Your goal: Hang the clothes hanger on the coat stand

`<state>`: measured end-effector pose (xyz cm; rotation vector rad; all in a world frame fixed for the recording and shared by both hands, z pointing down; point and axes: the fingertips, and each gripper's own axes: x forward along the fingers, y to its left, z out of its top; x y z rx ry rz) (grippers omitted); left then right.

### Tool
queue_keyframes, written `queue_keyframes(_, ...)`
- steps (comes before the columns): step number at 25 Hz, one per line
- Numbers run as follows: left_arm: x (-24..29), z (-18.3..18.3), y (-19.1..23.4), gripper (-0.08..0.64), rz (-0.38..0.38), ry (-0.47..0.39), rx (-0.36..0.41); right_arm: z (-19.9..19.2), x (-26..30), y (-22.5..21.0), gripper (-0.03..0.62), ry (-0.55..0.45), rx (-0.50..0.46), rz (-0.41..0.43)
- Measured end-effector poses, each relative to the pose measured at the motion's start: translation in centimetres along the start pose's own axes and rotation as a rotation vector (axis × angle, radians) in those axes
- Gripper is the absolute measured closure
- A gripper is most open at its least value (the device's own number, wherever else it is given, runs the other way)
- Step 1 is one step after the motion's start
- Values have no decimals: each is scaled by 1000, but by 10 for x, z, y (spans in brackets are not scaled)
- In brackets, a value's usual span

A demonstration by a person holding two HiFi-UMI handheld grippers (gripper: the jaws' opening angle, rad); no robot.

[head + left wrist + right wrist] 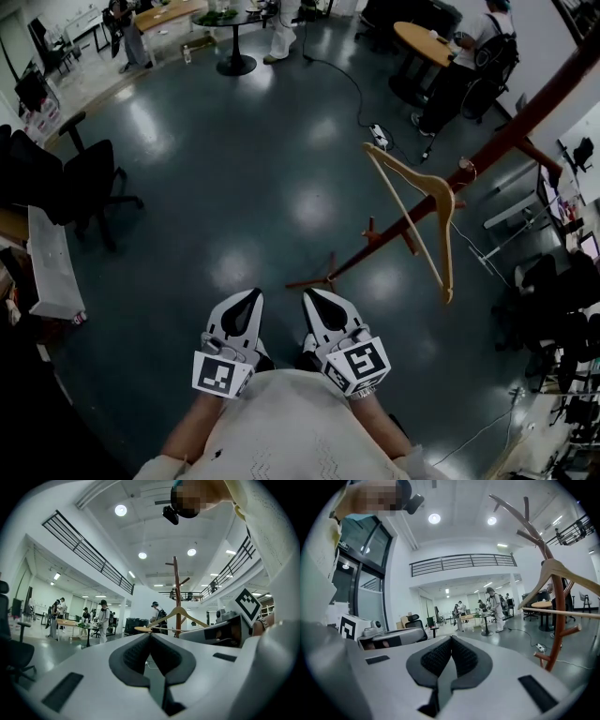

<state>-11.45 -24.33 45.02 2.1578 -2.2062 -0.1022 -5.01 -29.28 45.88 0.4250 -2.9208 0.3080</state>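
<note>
A reddish-brown coat stand [497, 136] slants from its feet near the floor's middle up to the top right. A pale wooden clothes hanger [422, 202] hangs from one of its pegs, free of both grippers. My left gripper [249, 298] and right gripper [311, 298] sit side by side low in the head view, close to my body and well short of the stand. Both are shut with nothing between the pads. The left gripper view has its gripper [150, 635] below the hanger [178, 614] and stand [176, 585]. From the right gripper [451, 639], hanger [555, 571] and stand [553, 620] lie to the right.
Black office chairs [89, 183] and a white bench [52, 267] stand at the left. A power strip with a cable [380, 132] lies on the dark floor beyond the stand. A person sits at a wooden table [422, 39] top right; others stand around a round table [230, 19].
</note>
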Motion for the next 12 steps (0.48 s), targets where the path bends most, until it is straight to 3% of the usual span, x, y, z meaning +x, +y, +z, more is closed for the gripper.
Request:
queue_keyframes(3,4,2,0,548,11,-21,-38,-2,-4,-5,574,4,-1,-15)
queue_keyframes(8,9,-10,-11,548,-14,31,-7,-2,-10,-15,574,3,7,-18)
queue_keyframes(12,14,-6,-19,548,-7,2,-26,1,-14,-20,574,1,-1,-6)
